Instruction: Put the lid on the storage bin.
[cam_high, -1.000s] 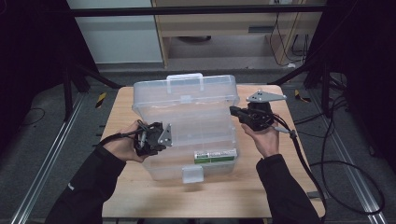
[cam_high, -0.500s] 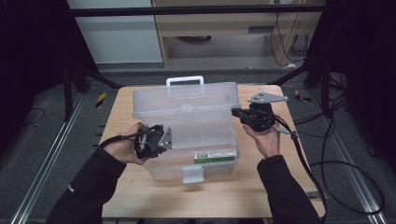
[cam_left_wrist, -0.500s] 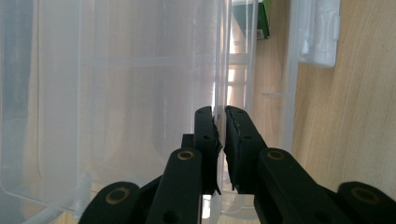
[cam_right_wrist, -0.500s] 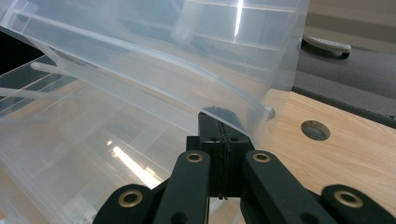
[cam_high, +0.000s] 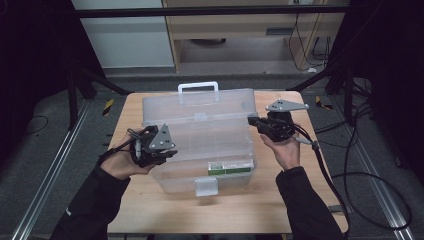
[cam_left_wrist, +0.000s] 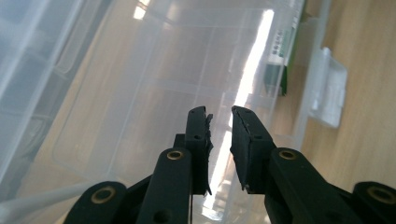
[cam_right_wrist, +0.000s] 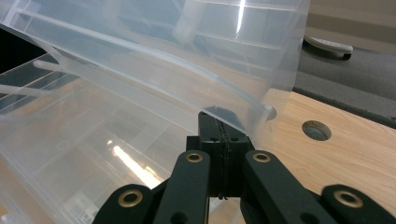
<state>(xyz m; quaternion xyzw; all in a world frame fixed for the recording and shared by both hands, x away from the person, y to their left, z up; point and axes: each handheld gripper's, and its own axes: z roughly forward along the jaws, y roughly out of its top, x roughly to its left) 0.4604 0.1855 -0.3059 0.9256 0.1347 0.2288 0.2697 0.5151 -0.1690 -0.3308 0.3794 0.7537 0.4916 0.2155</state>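
Note:
A clear plastic storage box (cam_high: 200, 150) stands in the middle of the wooden table (cam_high: 150, 200), its lid (cam_high: 200, 112) lifted a little off the base. My left gripper (cam_high: 171, 150) is at the box's left side; its jaws have just been opening and stand a little apart with nothing between them. In the left gripper view the left gripper (cam_left_wrist: 219, 114) hovers over the clear lid (cam_left_wrist: 140, 93). My right gripper (cam_high: 251, 120) is at the box's right side. In the right gripper view the right gripper (cam_right_wrist: 219, 119) is shut, its tips against the raised lid's rim (cam_right_wrist: 233, 100).
The box has a white handle (cam_high: 198, 90) at the back, a front latch (cam_high: 206, 186) and a green label (cam_high: 229, 167). A round hole (cam_right_wrist: 316, 130) is in the tabletop near the right gripper. Cables (cam_high: 360, 175) trail on the floor at the right.
The left gripper has drawn back a little to the left of the box and its jaws have parted. The lid has sunk slightly. The right gripper has stayed put.

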